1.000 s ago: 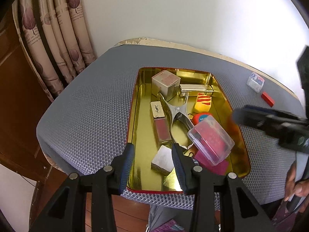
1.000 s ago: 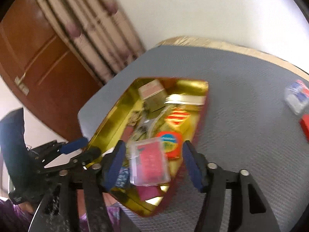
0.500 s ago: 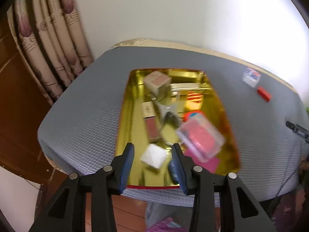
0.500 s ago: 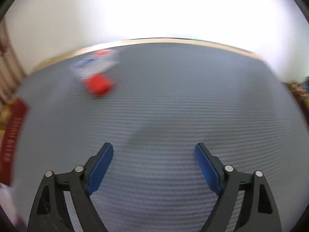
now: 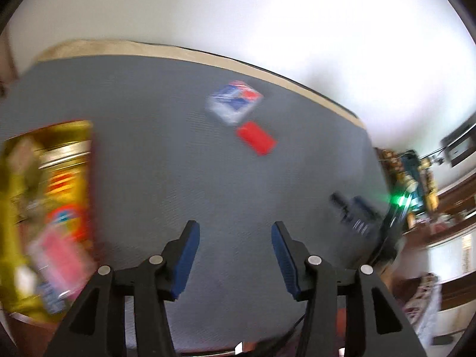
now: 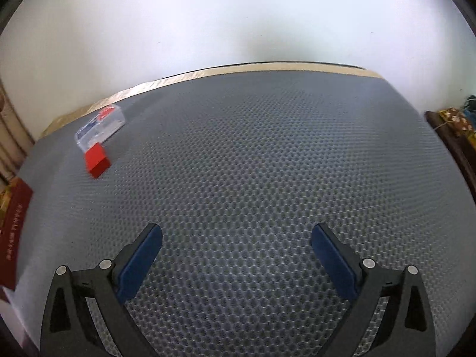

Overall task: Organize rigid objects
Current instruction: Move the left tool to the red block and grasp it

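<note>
both gripper jaws just widened, empty; red block (image 6: 97,160) lies well ahead-left.

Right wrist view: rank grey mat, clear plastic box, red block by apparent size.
1. grey mat, fills most of the frame
2. clear plastic box
3. red block, slightly smaller, though nearer the camera, so close call.

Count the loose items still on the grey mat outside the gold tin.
2: a small red rectangular block and, just behind it toward the wall, a clear plastic box with red-and-blue contents. More may lie outside both views.
</note>
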Action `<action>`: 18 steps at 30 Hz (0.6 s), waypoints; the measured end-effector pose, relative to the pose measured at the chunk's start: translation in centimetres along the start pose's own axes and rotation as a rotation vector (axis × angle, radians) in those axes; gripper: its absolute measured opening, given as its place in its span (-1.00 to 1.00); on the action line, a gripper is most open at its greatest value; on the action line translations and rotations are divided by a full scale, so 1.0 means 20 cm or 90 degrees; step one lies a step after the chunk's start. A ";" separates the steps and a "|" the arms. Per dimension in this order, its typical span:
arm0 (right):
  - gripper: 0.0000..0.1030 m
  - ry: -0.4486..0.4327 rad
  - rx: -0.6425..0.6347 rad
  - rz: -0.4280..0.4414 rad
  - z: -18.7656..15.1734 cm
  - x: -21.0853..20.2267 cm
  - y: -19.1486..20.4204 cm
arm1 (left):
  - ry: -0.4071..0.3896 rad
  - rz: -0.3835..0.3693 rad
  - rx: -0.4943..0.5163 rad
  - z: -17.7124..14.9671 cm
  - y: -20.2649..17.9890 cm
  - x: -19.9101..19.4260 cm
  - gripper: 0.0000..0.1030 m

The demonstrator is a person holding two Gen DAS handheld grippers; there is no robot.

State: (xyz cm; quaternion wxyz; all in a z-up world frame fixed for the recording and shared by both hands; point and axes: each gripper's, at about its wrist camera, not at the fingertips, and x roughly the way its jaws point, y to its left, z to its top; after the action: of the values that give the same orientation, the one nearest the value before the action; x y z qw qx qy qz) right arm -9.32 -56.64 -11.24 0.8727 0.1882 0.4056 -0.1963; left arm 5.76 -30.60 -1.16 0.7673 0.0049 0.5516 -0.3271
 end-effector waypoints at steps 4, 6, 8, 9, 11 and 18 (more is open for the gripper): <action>0.97 -0.013 -0.004 0.032 -0.01 -0.03 0.01 | 0.046 0.008 -0.029 0.23 -0.17 0.31 0.00; 0.97 -0.022 0.001 0.045 -0.04 -0.06 0.00 | 0.069 0.015 -0.049 0.30 -0.20 0.44 0.00; 0.97 -0.032 0.005 0.061 -0.05 -0.08 -0.01 | 0.081 0.034 -0.067 0.37 -0.22 0.54 0.00; 0.97 -0.036 0.006 0.067 -0.04 -0.08 -0.01 | 0.084 0.043 -0.073 0.40 -0.23 0.58 0.00; 0.97 -0.038 0.005 0.082 -0.05 -0.09 -0.01 | 0.089 0.060 -0.091 0.46 -0.23 0.65 0.00; 0.97 -0.044 -0.001 0.118 -0.06 -0.14 -0.02 | 0.098 0.093 -0.161 0.58 -0.18 0.80 0.00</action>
State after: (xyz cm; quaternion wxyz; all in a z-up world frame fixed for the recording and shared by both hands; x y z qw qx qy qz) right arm -11.98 -55.79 -9.83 0.9008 0.2172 0.3561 -0.1209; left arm 16.59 -45.68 -8.83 0.7392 -0.0267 0.6436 -0.1968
